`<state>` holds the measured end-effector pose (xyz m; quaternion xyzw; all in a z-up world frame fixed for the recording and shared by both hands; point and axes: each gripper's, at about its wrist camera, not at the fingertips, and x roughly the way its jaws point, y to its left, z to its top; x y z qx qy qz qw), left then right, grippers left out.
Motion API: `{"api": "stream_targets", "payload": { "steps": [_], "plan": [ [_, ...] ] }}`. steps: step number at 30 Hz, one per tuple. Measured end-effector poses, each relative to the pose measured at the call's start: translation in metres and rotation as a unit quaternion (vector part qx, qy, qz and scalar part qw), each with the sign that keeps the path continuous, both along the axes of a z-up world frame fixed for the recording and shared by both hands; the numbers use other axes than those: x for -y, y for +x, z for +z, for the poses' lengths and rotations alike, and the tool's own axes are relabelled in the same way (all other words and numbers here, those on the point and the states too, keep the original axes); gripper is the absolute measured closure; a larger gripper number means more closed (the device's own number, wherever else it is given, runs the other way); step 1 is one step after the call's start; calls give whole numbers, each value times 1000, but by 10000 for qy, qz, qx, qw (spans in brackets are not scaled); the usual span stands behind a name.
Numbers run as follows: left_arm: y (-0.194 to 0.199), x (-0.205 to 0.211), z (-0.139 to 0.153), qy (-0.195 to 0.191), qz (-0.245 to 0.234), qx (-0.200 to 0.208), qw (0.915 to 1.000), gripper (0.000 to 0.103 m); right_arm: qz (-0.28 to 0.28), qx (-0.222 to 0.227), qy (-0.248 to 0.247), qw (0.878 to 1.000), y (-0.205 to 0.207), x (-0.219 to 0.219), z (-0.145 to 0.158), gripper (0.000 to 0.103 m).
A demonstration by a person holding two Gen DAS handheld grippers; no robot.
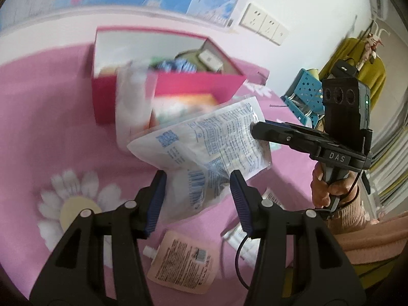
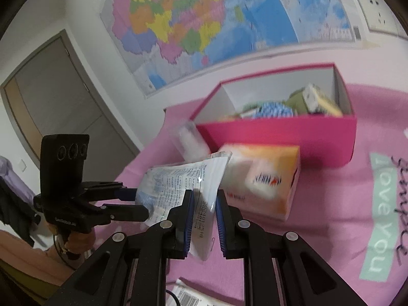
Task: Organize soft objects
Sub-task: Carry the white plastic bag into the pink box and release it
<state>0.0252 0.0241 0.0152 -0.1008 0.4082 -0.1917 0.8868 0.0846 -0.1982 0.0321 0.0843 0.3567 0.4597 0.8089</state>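
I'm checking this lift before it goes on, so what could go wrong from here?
1. The right claw pinches only the thin sealed edge of the white printed pouch, so the edge could slip out.
2. The left claw holds the pouch's other end; pulling apart might tear it.
3. The tissue pack lies before the pink box and could get bumped.

A colourful wall map [image 2: 204,25] fills the top of the right wrist frame, with a grey door [image 2: 58,97] at its left. In the left wrist frame, white wall sockets [image 1: 265,24] sit upper right, above a perforated blue basket [image 1: 304,91] and a mustard garment [image 1: 357,58].
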Motion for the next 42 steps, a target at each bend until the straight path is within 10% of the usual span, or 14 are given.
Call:
{"api": "stream_targets", "payload": {
  "steps": [18,42],
  "plan": [
    [54,-1,73,644,79,778,9949,50,-242,478,356,9979,53,-3,53,87],
    [160,-25,56,888,600,258,9939,50,-582,21,98,9983,156,-51,36,86]
  ]
}}
